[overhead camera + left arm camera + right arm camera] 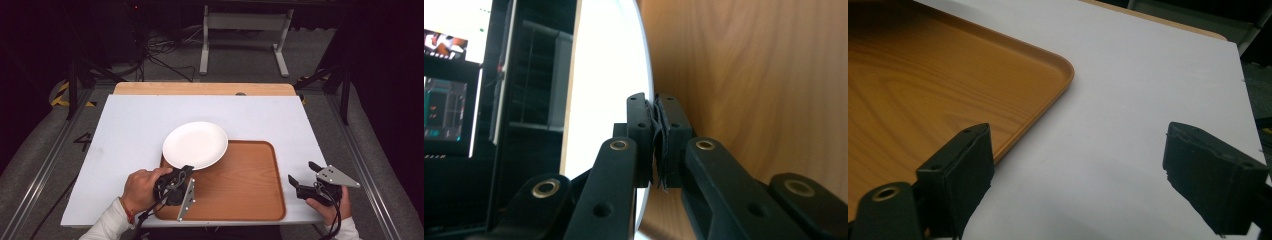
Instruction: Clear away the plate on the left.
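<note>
Landmark: tray [250, 190], wooden, lying on the white table [130, 130] close to my side.
Plate: the white plate [195, 144] lay over the tray's far-left corner, part on the tray, part out over the table.
Left gripper: my left gripper [184, 172] sat at the tray's left edge, jaws clenched on the plate's near rim; in the left gripper view the pads [644, 125] pinched the rim [646, 75] edge-on.
Key relation: the plate ran straight ahead of my left jaws, away from me, its face roughly level, so I judged any pull or lift had to keep along that line or the rim might slip out.
Left hand: my left hand [141, 189] lay just left of the tray's near-left corner, rolled onto its side, so the grey plate [187, 200] stood on edge over the tray.
Right gripper: my right gripper [306, 178] hovered just off the tray's right edge, jaws released with nothing between them, white table below.
Nearer hand: the left was on the plate; the right was well apart from it, the whole tray between.
Right hand: low at the table's near-right corner, jaws pointing toward the tray.
</note>
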